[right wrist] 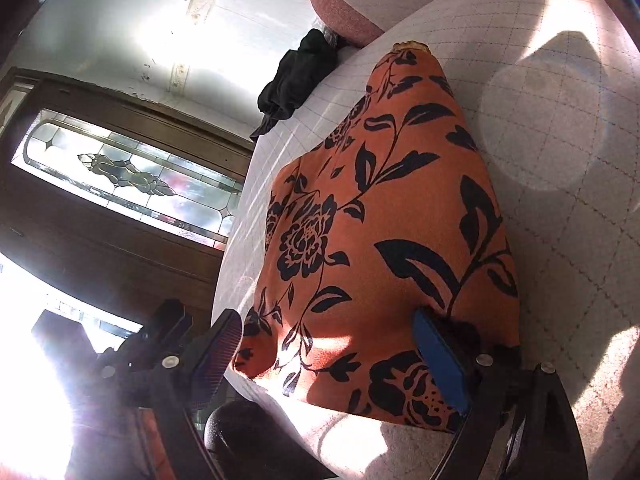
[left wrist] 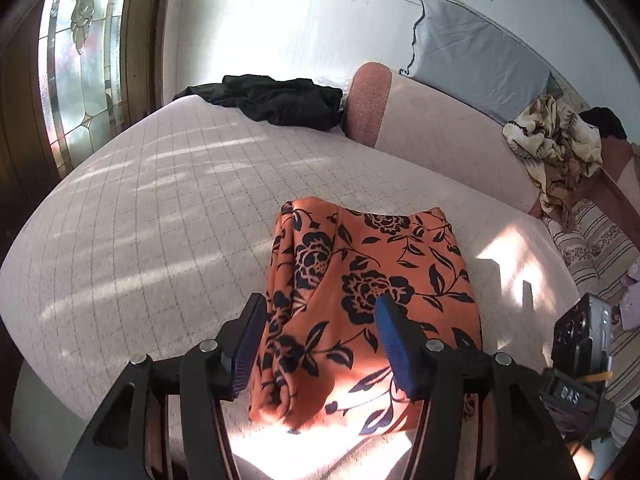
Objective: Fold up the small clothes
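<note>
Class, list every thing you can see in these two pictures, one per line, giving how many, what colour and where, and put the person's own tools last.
floral cloth: one, orange with black flowers, folded near the front edge of the bed
bed cover: one, pale pink with a grid pattern, under the cloth
black garment: one, black, crumpled at the far end of the bed
bolster: one, pink with a darker end, along the back of the bed
pillow: one, grey-blue, leaning on the wall
patterned blanket: one, cream and brown, bunched at the right
glass door: one, brown frame with leaded glass, at the left
left tool: one, black with blue pads, open above the cloth
right tool: one, black with blue pads, open over the cloth's near end
</note>
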Demonstrator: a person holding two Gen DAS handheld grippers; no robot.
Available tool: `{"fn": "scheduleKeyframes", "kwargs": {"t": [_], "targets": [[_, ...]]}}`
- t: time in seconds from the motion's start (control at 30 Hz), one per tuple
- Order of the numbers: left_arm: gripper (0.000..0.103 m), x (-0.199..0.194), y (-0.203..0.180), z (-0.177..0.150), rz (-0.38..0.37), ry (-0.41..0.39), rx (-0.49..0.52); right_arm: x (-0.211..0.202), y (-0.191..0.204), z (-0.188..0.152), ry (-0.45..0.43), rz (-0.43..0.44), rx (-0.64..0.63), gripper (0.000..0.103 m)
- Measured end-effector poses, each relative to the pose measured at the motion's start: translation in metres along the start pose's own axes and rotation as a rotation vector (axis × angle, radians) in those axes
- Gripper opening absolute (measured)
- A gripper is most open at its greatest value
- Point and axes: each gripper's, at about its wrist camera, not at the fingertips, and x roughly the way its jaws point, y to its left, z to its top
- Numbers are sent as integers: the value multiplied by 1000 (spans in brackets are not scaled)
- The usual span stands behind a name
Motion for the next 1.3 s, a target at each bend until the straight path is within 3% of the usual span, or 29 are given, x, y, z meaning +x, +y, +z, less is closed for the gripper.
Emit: {"fn": "scheduleKeyframes", "kwargs": {"t": [0.1, 0.13, 0.17, 0.2, 0.27, 0.37, 0.43, 0.53, 0.6, 0.67, 0.73, 0.77, 0.8, 0.83, 0.9, 0.97, 1.0, 1.07, 1.17, 1.2, 1.23, 1.3], "targets": [[57, 49, -2, 13, -18, 79, 13, 0, -1, 1, 1, 8, 12, 89], [57, 68, 0, 11, 24, 112, 44, 1, -1, 1, 3, 8, 12, 89], [58, 89, 4, 8, 124, 166, 67, 1, -1, 2, 7, 7, 10, 89], [62, 104, 13, 4, 148, 193, 49, 1, 0, 2, 12, 6, 7, 89], [71, 105, 30, 0, 97, 180, -51, 1, 1, 3, 42, 14, 1, 89], [73, 100, 28, -4, 104, 146, 0, -12, 4, 11, 70, 57, 18, 89], [77, 100, 27, -7, 114, 128, 15, -29, 1, 26, 27, 80, 21, 89], [79, 103, 34, -9, 88, 130, -21, -45, -22, 55, -55, -2, 51, 90], [81, 103, 37, -9, 75, 124, -25, -31, -50, 73, -14, -14, 136, 90], [82, 103, 39, -11, 62, 116, -24, -5, -71, 89, 70, 33, 197, 89], [83, 103, 42, -11, 45, 117, -35, 10, -75, 107, 74, -8, 184, 88], [83, 104, 42, -10, 39, 117, -38, 18, -75, 114, 81, 13, 174, 88], [84, 105, 42, -10, 38, 114, -39, 26, -77, 119, 92, 33, 193, 85], [84, 105, 42, -10, 40, 109, -38, 33, -78, 123, 104, 29, 208, 58], [84, 105, 42, -10, 43, 103, -33, 39, -67, 126, 103, -25, 184, 39], [84, 105, 42, -10, 36, 100, -37, 28, -34, 124, 53, -91, 38, 35], [85, 106, 42, -10, 37, 99, -37, 26, -27, 122, 27, -147, -13, 35], [86, 108, 39, -10, 52, 94, -19, 44, -48, 116, 78, -272, 5, 38], [86, 107, 40, -11, 57, 82, -13, 29, -54, 110, 29, -174, 89, 54], [86, 107, 41, -10, 51, 86, -26, 20, -50, 106, 9, -135, 100, 65], [86, 106, 42, -11, 47, 88, -35, 9, -47, 101, -15, -110, 103, 70], [86, 106, 41, -11, 53, 84, -33, -12, -50, 85, -48, -71, 153, 70]]}}
